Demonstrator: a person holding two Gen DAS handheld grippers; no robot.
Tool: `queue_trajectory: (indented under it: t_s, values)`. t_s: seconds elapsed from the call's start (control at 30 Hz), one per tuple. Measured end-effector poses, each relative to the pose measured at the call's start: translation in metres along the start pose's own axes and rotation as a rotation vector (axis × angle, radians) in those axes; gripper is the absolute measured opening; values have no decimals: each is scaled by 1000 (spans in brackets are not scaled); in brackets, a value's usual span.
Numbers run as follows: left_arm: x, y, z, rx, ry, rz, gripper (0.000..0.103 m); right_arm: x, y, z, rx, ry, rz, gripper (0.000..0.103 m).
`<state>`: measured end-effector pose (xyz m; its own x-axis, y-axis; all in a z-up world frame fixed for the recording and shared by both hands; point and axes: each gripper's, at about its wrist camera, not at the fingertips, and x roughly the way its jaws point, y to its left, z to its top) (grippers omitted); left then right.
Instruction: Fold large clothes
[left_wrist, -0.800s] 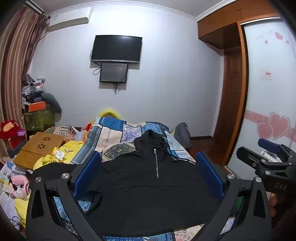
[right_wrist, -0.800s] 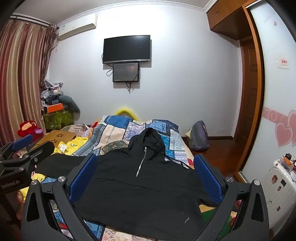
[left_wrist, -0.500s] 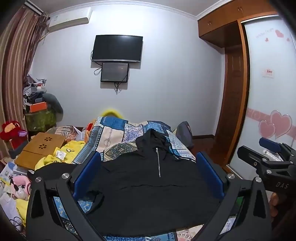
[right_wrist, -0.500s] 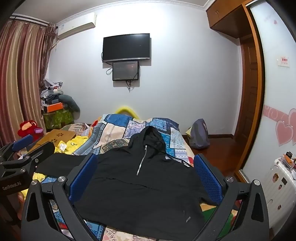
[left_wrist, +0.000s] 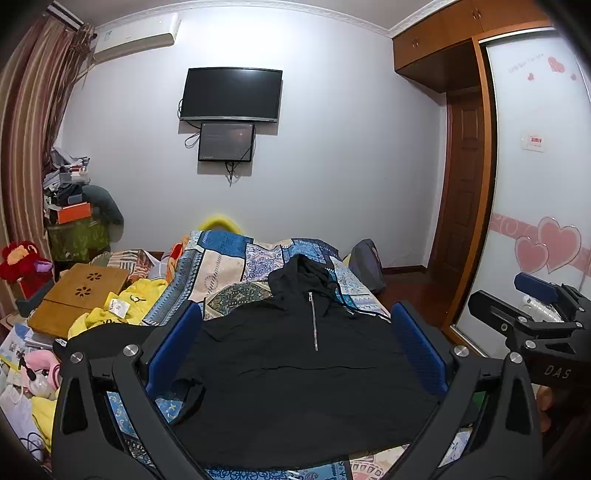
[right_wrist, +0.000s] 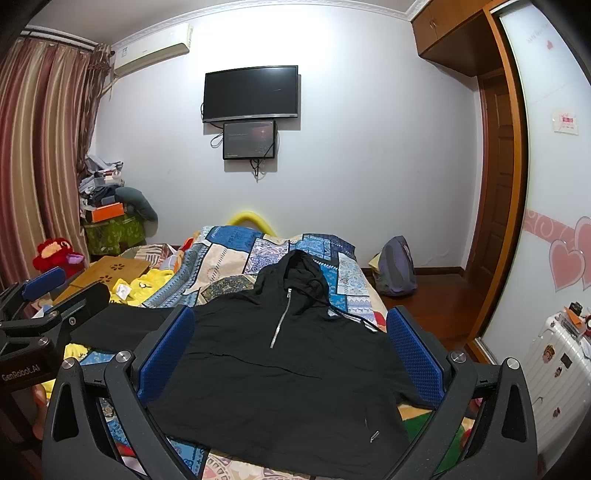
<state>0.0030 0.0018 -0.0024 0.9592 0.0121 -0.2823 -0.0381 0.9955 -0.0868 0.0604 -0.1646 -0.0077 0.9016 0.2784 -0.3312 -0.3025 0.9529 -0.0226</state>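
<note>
The left gripper (left_wrist: 295, 343) hangs above the near end of the bed with its blue-padded jaws spread wide and nothing between the pads. The right gripper (right_wrist: 290, 345) is just beside it at the same end, its jaws equally wide and gripping nothing. Each one shows at the edge of the other's view.

Below both lies the black hoodie (left_wrist: 295, 369), spread front up over the near half of the bed (left_wrist: 221, 266). Its hood points toward the far end and the short metal zipper (left_wrist: 314, 321) runs down from the neck. One sleeve stretches out flat toward the left edge of the bed; the hem lies along the near edge. The patchwork bedspread (right_wrist: 236, 254) shows bare beyond the hood, up to the far end.

Off the left edge sit a yellow garment (left_wrist: 144, 299) and a wooden lap desk (left_wrist: 81, 295). A backpack (right_wrist: 395, 269) rests on the floor past the right edge. A television (left_wrist: 232, 94) hangs on the far wall.
</note>
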Motion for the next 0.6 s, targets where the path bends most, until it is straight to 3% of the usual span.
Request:
queue_trajectory:
  t_s: [0.6]
  values:
    - [5,-1,-3,4,8,13,103,0,-2,1,5,1,3,103]
